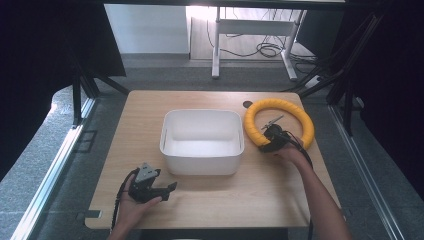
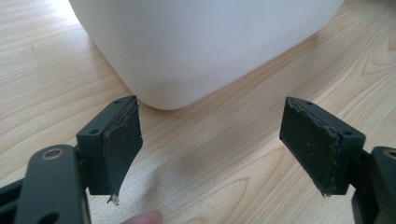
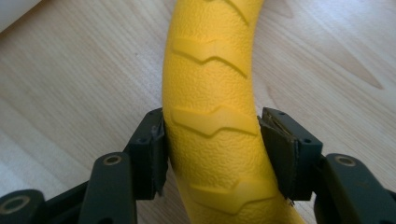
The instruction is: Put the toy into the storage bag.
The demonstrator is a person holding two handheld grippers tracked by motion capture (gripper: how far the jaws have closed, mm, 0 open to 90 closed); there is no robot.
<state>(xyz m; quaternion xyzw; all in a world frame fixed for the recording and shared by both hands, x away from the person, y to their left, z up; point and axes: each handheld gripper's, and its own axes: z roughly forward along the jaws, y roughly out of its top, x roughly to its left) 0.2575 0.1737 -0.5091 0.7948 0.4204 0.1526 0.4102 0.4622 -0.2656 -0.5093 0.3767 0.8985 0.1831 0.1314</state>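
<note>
**Ring gripped at its near arc, not yet lifted; bin empty**

Status: the yellow ring [image 1: 279,123] lies flat on the bench [image 1: 210,197], just to the right of the white bin [image 1: 202,142], close to it but apart from it as far as the high view shows. The ring looks like textured foam or rubber with raised chevron ridges.

Right tool [image 1: 273,141]: sits on the ring's near-left arc. In the right gripper view the jaws stand either side of the yellow ring [image 3: 215,121], both pads pressed against the tube, so I read it as clamped on the ring. The ring still appears to rest on the wood; no gap under it can be made out.

Left tool [image 1: 165,190]: held low over the bench at the bin's near-left corner, jaws spread wide with nothing between them. The left gripper view looks across bare wood at the white bin [image 2: 205,46] wall; no contact.

Bin interior: nothing inside it in the high view.

Judgement on progress: early. The grasp looks done. Left, if the ring is meant for the bin: lift, carry left over the rim, lower, let go. Note the ring looks about as wide as the bin opening, so it may need tilting to go in.
</note>
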